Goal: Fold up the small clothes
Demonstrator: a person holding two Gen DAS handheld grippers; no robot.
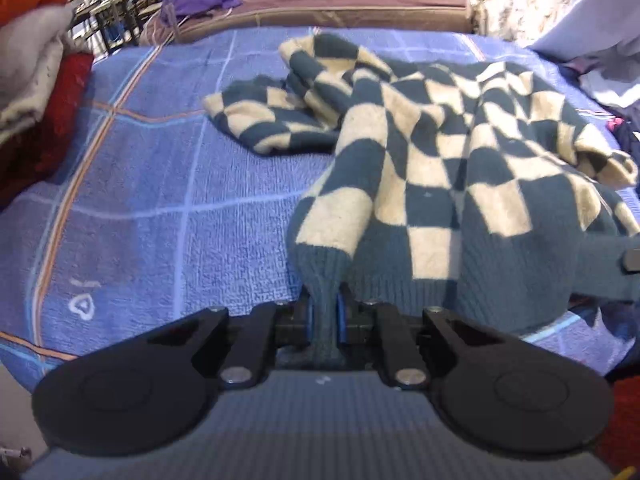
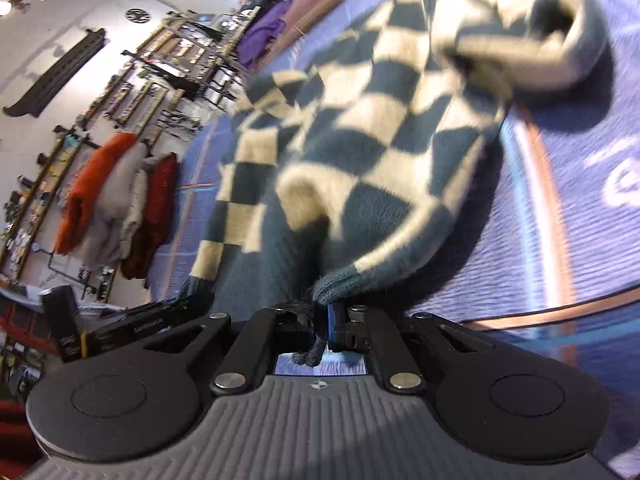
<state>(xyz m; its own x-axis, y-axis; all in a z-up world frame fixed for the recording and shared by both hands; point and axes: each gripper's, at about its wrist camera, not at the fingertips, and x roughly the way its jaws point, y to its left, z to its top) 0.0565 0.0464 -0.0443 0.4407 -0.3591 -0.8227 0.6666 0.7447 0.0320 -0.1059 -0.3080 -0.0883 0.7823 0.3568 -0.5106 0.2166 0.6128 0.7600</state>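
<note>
Bed cover [image 1: 140, 200]: a blue quilted cover with pale grid lines and an orange stripe is spread flat under everything.
Checkered sweater [image 1: 440, 140]: a teal-and-cream knit is lain crumpled on the cover's right half, one sleeve thrown out to the left; its ribbed hem is lifted toward the cameras.
Folded pile [image 1: 32, 80]: orange, grey, cream and red garments are stacked at the cover's left edge.
Left gripper [image 1: 324, 318]: its blue-padded fingers are closed on a bunched piece of ribbed hem.
Right gripper [image 2: 320, 322]: a ribbed teal edge is pinched between its fingers; the view is tilted and blurred.
</note>
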